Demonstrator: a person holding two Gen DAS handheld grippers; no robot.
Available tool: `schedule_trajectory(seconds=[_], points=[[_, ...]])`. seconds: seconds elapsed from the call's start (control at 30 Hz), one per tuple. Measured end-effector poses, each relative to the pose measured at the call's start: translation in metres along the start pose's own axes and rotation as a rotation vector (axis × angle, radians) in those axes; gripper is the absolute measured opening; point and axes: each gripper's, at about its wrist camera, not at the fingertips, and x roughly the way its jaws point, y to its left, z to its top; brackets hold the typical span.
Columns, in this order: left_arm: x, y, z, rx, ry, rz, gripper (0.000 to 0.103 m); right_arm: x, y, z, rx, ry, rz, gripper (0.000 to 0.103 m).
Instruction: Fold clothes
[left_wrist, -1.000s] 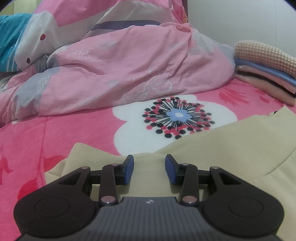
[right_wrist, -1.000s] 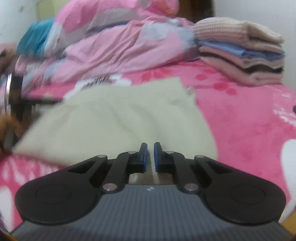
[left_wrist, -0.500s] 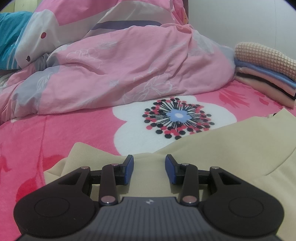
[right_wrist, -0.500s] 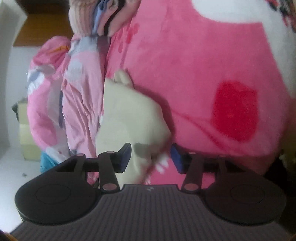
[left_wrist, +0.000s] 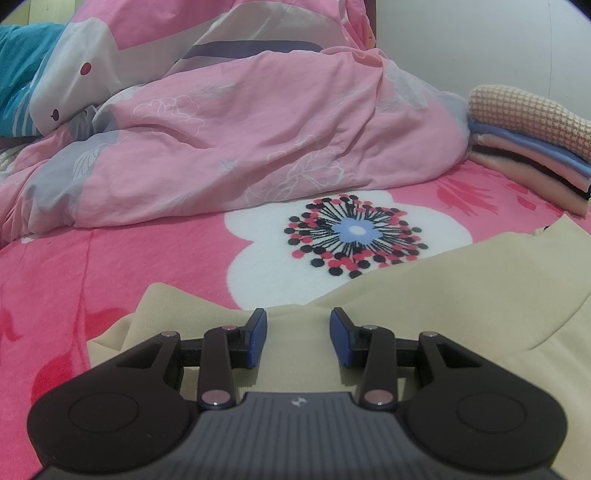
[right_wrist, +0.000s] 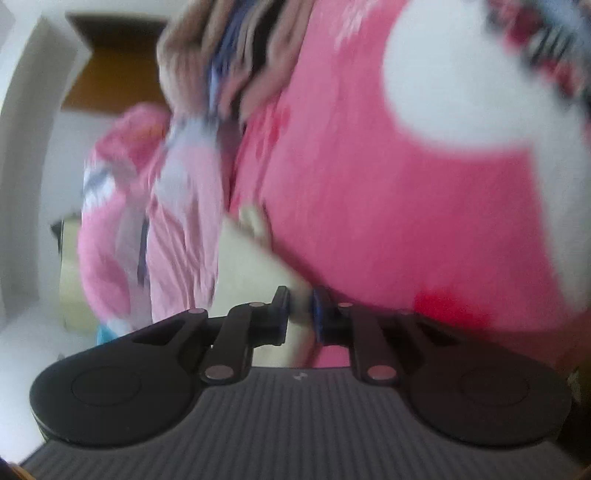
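Note:
A cream garment (left_wrist: 443, 295) lies spread on the pink flowered blanket (left_wrist: 110, 266) in the left wrist view. My left gripper (left_wrist: 298, 338) rests low over its near edge, open, with bare cloth between the blue pads and nothing pinched. The right wrist view is rolled sideways and blurred. There my right gripper (right_wrist: 300, 317) has its fingers drawn close together on a corner of the cream garment (right_wrist: 251, 258), which runs up and left from the pads.
A crumpled pink duvet (left_wrist: 240, 140) is heaped across the back of the bed. A stack of folded clothes (left_wrist: 528, 147) sits at the far right, topped by a waffle knit. The stack of folded clothes (right_wrist: 221, 66) shows blurred in the right view, beside a wall and a brown door.
The right gripper rolled sideways, opened half a second ago, and has now narrowed onto the cream cloth. The left gripper has not moved and stays open.

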Motion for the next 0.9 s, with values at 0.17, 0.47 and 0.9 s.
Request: schedule_trajectory(seconds=[0.17,0.47,0.9], points=[[0.000,0.000,0.000,0.001,0.000,0.000,0.039,-0.023,0.023,0.010,-0.079,-0.085,0.041,0.017],[-0.002,0.002,0.002,-0.007,0.003,-0.009,0.040,0.052,0.092,-0.080,-0.846,0.134,-0.117,0.011],[-0.148,-0.019,0.002,0.067,-0.155,-0.163,0.043,0.040,0.179,-0.146,-1.105,0.097,-0.009,0.014]])
